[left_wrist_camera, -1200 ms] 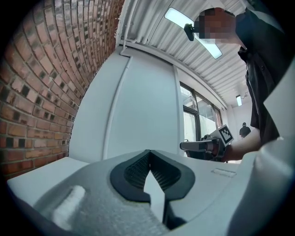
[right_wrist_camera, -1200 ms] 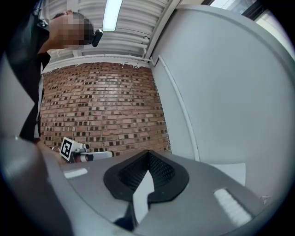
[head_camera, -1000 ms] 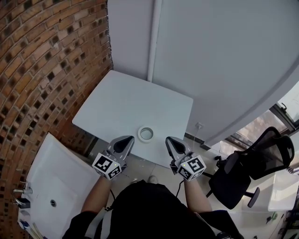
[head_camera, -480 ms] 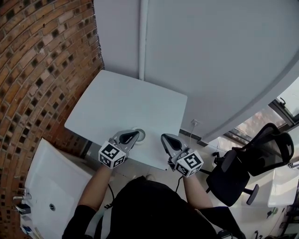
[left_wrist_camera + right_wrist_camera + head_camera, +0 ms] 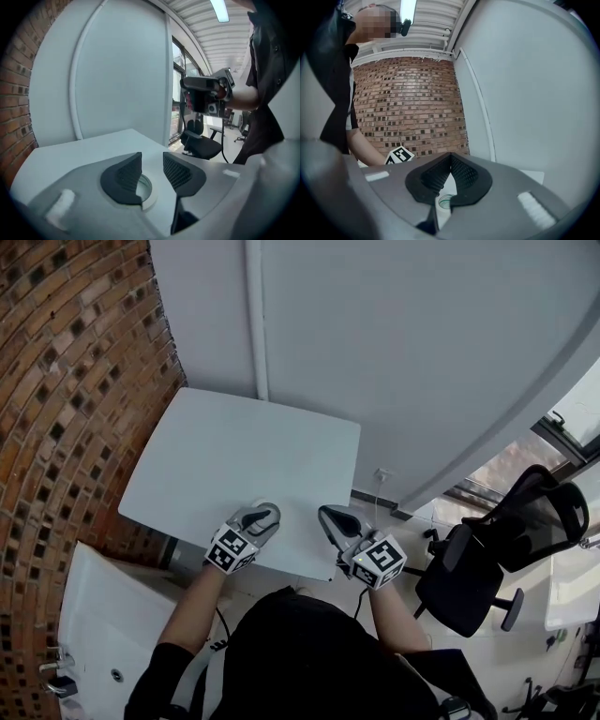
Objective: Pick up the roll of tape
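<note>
The roll of tape (image 5: 144,188) is a flat white ring lying on the white table (image 5: 234,446) near its front edge. My left gripper (image 5: 151,159) points down at it, its jaws opening, with a clear gap between the pads and the roll just below them; the pads do not press on it. In the head view the left gripper (image 5: 266,515) covers the roll. To its right, my right gripper (image 5: 326,515) hangs over the table's front edge, shut and empty. The right gripper view shows its jaws (image 5: 450,159) meeting at the tips, with the roll (image 5: 446,201) beyond them.
A brick wall (image 5: 66,381) runs along the left and a white wall (image 5: 422,352) stands behind the table. A black office chair (image 5: 497,559) is at the right. A white basin (image 5: 103,615) sits at the lower left, beside the person.
My left gripper has come forward and down over the roll, and its jaws have gone from shut to parted. The right gripper has shifted only a little.
</note>
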